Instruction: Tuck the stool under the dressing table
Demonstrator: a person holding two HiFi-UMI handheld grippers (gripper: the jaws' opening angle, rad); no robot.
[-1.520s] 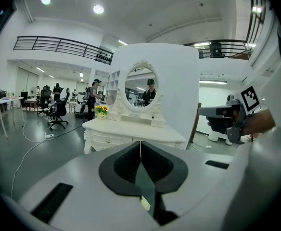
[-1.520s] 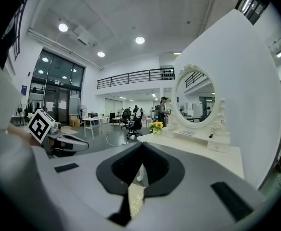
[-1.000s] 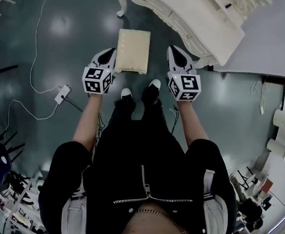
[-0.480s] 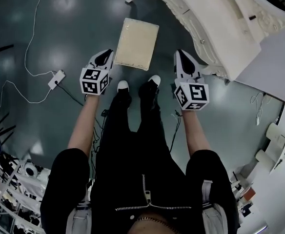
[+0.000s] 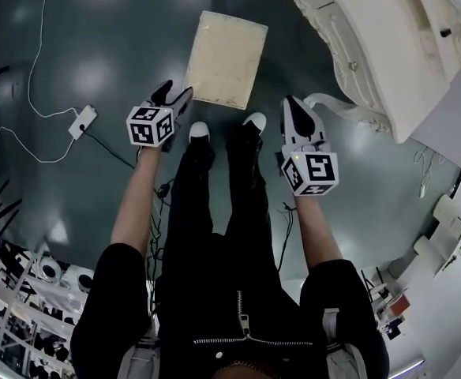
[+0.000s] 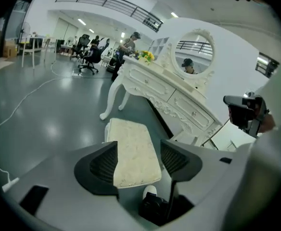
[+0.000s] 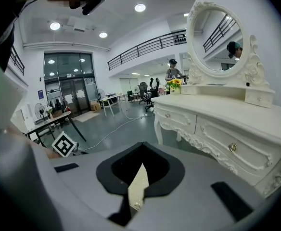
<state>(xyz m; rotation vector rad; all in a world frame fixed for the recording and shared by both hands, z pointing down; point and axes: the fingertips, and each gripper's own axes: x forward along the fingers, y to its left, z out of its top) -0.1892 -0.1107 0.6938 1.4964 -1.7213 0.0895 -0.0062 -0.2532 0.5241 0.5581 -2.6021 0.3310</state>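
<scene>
The stool [image 5: 226, 59], with a cream cushion, stands on the dark floor just left of the white dressing table [image 5: 388, 61], outside it. My left gripper [image 5: 173, 95] hangs by the stool's near left corner. Its jaws are opening and nothing is pressed between them. In the left gripper view the stool [image 6: 133, 150] shows beyond the left gripper [image 6: 139, 159], with the dressing table [image 6: 169, 95] behind. My right gripper [image 5: 294, 106] is shut and empty, right of the stool's near edge. Through the right gripper [image 7: 139, 170] only a sliver of the stool [image 7: 138, 189] shows.
A white cable and a power strip [image 5: 81, 121] lie on the floor to the left. The person's shoes [image 5: 200, 130] stand just behind the stool. The table's curved leg [image 5: 337, 105] is near my right gripper. Cluttered racks [image 5: 17, 290] fill the lower left.
Both grippers have sunk toward the stool's near edge. The left jaws, shut before, now stand apart. The stool keeps its place beside the table.
</scene>
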